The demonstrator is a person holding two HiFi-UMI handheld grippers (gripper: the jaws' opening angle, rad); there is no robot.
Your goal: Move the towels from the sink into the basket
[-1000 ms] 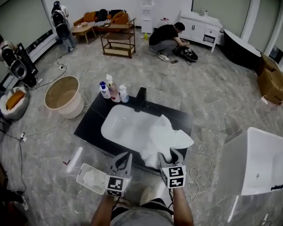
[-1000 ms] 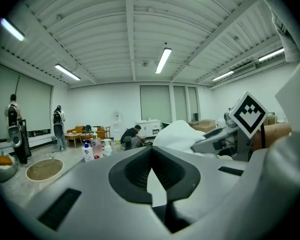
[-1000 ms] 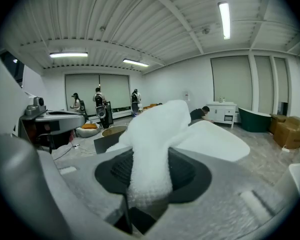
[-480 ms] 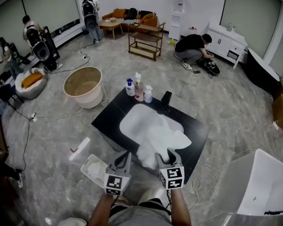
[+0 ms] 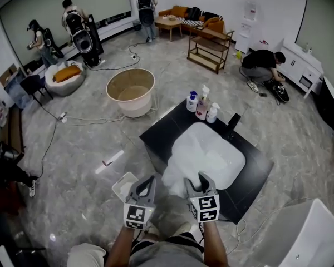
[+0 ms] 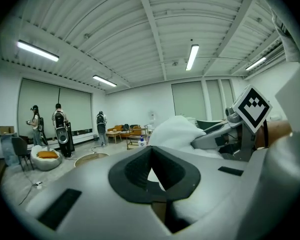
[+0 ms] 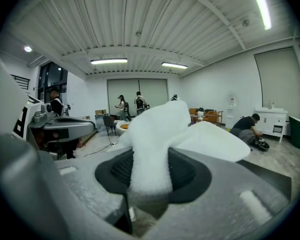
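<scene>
My right gripper (image 5: 202,183) is shut on a white towel (image 5: 177,174), which bulges out between its pads in the right gripper view (image 7: 152,134). The towel hangs over the near left corner of the white sink (image 5: 236,161), set in a black counter (image 5: 158,135). Whether more white cloth lies in the basin I cannot tell. My left gripper (image 5: 143,187) is beside it to the left, shut with nothing in it (image 6: 151,171). The round beige basket (image 5: 131,90) stands on the floor, far left of the counter.
Three bottles (image 5: 202,102) and a black tap (image 5: 232,124) stand at the sink's far edge. A small white tray (image 5: 124,186) lies on the floor by my left gripper. A white tub (image 5: 317,232) is at the right. Cables (image 5: 83,118) cross the floor; people stand at the back.
The view has swung left, so the basket now sits nearer the middle. The towel in my right gripper has come off the basin toward the sink's near left corner.
</scene>
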